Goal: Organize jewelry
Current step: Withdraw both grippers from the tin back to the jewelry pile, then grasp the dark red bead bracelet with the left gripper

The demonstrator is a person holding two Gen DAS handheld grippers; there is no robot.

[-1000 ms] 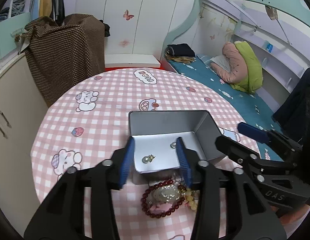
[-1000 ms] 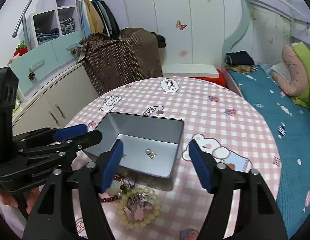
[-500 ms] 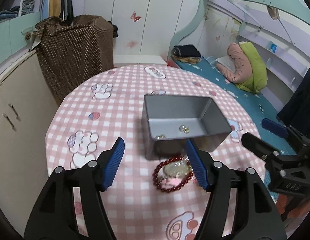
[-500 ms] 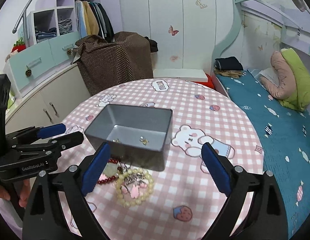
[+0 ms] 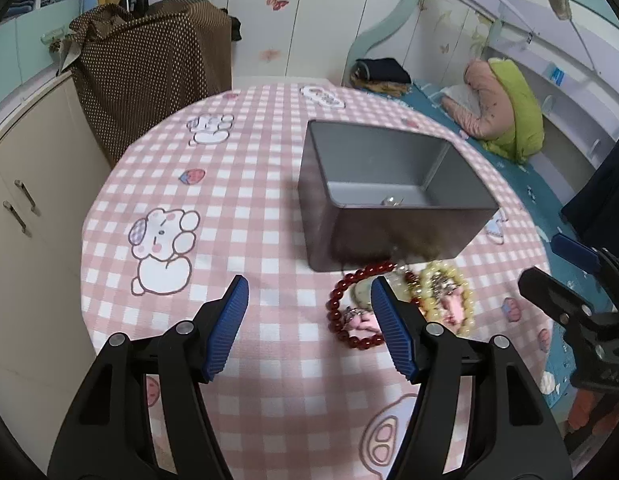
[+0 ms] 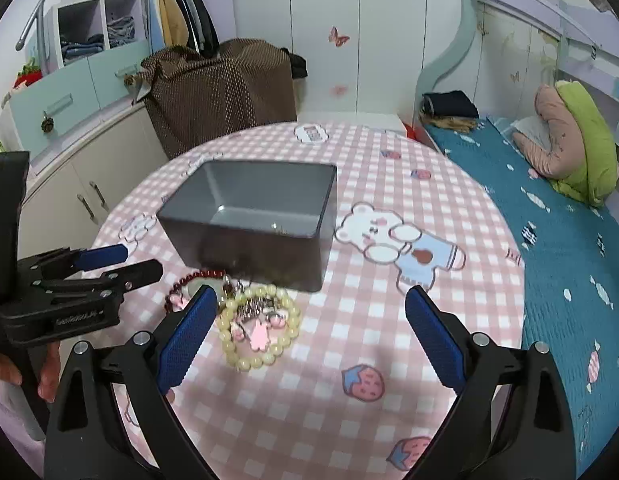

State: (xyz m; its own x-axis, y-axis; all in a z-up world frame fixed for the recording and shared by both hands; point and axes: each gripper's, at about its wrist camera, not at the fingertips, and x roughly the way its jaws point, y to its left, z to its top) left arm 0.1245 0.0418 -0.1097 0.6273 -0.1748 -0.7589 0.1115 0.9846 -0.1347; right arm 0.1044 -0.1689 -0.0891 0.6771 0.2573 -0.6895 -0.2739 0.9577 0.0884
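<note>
Bracelets lie on the table (image 5: 237,216) just ahead of both tongs: a red bead bracelet (image 5: 351,306) beside the left tongs' (image 5: 309,300) right pad, a yellow bead bracelet (image 6: 258,328) just inside the right tongs' (image 6: 311,312) left pad. Both tongs stand apart and empty, the right ones wider. Beyond the bracelets sits a grey tin (image 6: 253,216) with small pieces inside. Bare checked cloth stretches left of the left tongs and right of the right ones, to the table's round edge.

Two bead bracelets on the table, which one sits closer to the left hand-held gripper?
The dark red bead bracelet, lying right beside the left hand-held gripper; the pale yellow bead bracelet lies beyond it, toward the right hand-held gripper.
</note>
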